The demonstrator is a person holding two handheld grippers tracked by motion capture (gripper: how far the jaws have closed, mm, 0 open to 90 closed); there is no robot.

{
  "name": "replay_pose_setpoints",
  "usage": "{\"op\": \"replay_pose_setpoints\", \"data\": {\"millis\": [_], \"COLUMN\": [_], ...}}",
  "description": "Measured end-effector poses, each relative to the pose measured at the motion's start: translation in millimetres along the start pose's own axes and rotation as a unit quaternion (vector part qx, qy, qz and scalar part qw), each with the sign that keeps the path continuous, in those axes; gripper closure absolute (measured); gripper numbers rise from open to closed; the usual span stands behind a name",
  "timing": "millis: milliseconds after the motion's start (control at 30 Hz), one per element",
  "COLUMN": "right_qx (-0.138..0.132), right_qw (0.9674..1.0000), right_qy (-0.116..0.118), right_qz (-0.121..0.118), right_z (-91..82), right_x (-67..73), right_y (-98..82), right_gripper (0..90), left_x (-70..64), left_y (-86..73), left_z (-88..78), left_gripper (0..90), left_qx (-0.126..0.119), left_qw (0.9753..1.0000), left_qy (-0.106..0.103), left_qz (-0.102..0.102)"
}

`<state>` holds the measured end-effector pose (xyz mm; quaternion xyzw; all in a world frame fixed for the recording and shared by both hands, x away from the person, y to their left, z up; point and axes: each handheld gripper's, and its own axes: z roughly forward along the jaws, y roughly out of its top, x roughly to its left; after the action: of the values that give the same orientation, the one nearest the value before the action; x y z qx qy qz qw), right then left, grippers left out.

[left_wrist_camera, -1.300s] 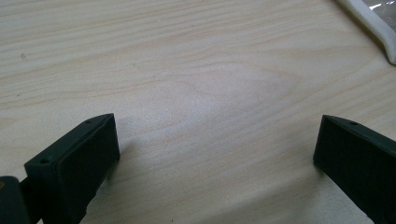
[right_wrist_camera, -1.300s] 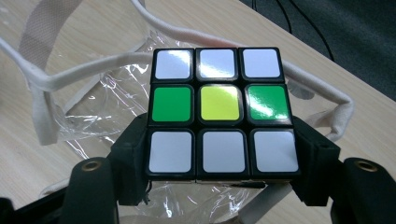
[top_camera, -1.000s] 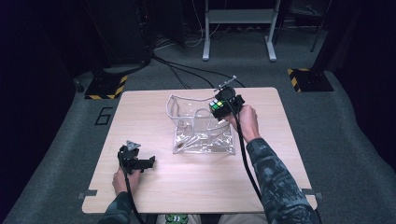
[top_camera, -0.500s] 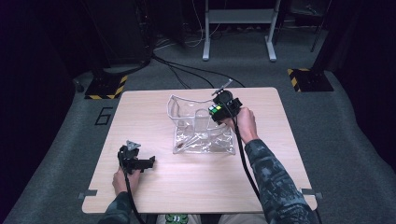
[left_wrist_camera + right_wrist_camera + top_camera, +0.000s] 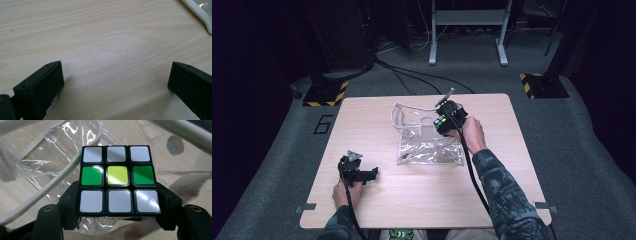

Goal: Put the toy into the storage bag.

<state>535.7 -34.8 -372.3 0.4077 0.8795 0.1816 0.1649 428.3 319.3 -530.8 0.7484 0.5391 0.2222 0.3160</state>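
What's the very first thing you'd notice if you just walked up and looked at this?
The puzzle cube, with white, green and yellow squares, clamped in the right tool and held over the clear plastic bag in the middle of the wooden table. The left tool rests open at the table's near left, gripping nothing.

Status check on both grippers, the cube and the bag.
Right gripper shut on white, green and yellow puzzle cube, above clear plastic bag. Left gripper open on wooden table. Nothing blocking.

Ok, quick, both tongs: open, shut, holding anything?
Left tongs: open, empty, over the bare table.
Right tongs: shut on the puzzle cube, above the clear bag.
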Motion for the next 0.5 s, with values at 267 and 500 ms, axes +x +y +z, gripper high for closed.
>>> {"op": "replay_pose_setpoints", "data": {"millis": [267, 500], "right_qx": [-0.027, -0.059], "right_qw": [0.9996, 0.9980], "right_qy": [-0.002, 0.019], "right_qz": [-0.001, -0.013], "right_z": [-7.7, -28.4], "right_x": [-1.5, 5.4], "right_y": [0.6, -0.7], "right_gripper": [9.2, 0.0], "left_x": [-0.2, -0.3], "left_y": [-0.1, -0.1], "left_z": [0.1, 0.1], "left_gripper": [0.0, 0.0], "left_qx": [-0.001, -0.001], "left_qw": [1.0000, 1.0000], "left_qy": [0.000, 0.000], "left_qz": [-0.002, -0.002]}}
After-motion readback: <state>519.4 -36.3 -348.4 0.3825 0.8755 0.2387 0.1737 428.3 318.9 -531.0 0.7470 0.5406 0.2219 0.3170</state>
